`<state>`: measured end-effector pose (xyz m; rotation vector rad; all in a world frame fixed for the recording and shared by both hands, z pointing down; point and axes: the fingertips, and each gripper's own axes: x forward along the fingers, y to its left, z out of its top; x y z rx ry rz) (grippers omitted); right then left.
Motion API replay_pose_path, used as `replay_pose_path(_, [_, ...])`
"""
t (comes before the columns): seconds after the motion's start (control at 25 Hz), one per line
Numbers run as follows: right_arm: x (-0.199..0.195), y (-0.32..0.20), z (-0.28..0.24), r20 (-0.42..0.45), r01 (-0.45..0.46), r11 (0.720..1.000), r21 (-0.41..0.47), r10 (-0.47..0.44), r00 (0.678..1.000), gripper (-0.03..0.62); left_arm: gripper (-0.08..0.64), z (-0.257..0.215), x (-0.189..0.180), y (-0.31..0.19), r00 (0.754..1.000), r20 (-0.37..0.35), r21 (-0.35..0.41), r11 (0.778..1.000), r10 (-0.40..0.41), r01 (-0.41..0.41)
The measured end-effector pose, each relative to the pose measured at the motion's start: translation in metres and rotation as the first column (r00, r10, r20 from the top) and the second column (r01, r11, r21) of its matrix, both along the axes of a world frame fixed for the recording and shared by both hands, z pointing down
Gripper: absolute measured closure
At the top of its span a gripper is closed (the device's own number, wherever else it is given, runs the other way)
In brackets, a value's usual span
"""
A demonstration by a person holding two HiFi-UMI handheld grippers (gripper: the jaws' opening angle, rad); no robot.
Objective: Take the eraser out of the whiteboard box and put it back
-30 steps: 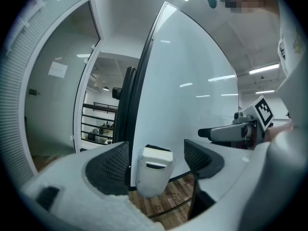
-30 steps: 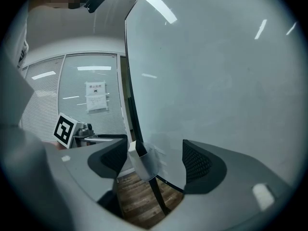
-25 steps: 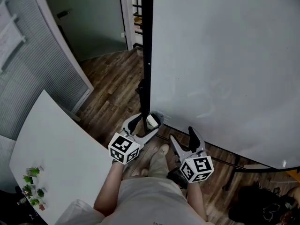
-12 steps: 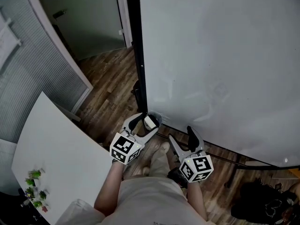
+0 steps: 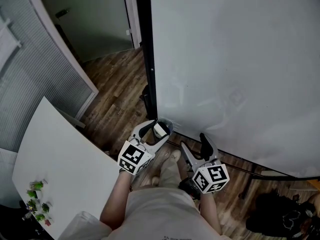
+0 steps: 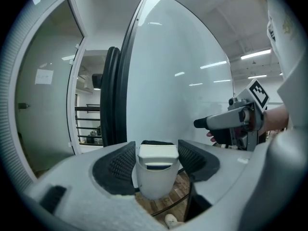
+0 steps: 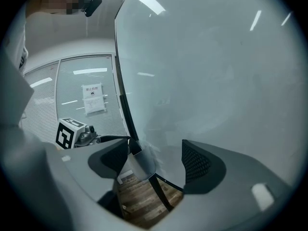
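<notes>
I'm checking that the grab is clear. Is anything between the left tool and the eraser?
Nothing visible does. The eraser stands directly between the jaws of the left tool, which have just been closing. Its pads look to be touching the eraser's sides.

Light is dim, flat and greyish, with only faint shadows on the floor [image 5: 120, 94]. Ceiling strip lights [image 6: 255, 55] streak as pale glare across the whiteboard [image 6: 178, 81]. Both gripper views bulge, darkening at the corners; left tongs [image 6: 156, 153] and right tongs [image 7: 154, 160] look soft, perhaps unfocused.
</notes>
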<state>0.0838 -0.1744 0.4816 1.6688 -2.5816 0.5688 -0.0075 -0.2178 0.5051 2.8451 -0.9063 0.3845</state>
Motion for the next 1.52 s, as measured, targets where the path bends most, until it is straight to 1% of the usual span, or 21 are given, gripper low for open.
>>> replay_pose_path(0.32, [-0.002, -0.003, -0.002, -0.006, 0.003, 1.000, -0.005, -0.003, 1.000, 0.242, 0.307, -0.001, 0.001, -0.002, 1.000, 0.026, 0.011, 1.000, 0.007, -0.007])
replay_pose_path(0.8, [-0.004, -0.001, -0.001, -0.009, -0.001, 1.000, -0.006, 0.001, 1.000, 0.247, 0.308, 0.000, 0.001, -0.001, 0.999, 0.047, 0.009, 1.000, 0.011, -0.012])
replay_pose_path(1.12, [-0.005, 0.000, 0.000, -0.012, -0.002, 1.000, -0.008, 0.001, 1.000, 0.250, 0.308, -0.001, -0.001, 0.000, 0.999, 0.033, 0.006, 1.000, 0.016, -0.016])
replay_pose_path(1.52, [-0.011, 0.000, 0.000, -0.011, 0.004, 1.000, -0.009, -0.004, 1.000, 0.253, 0.308, -0.012, -0.003, 0.000, 1.000, -0.003, 0.015, 1.000, 0.013, -0.013])
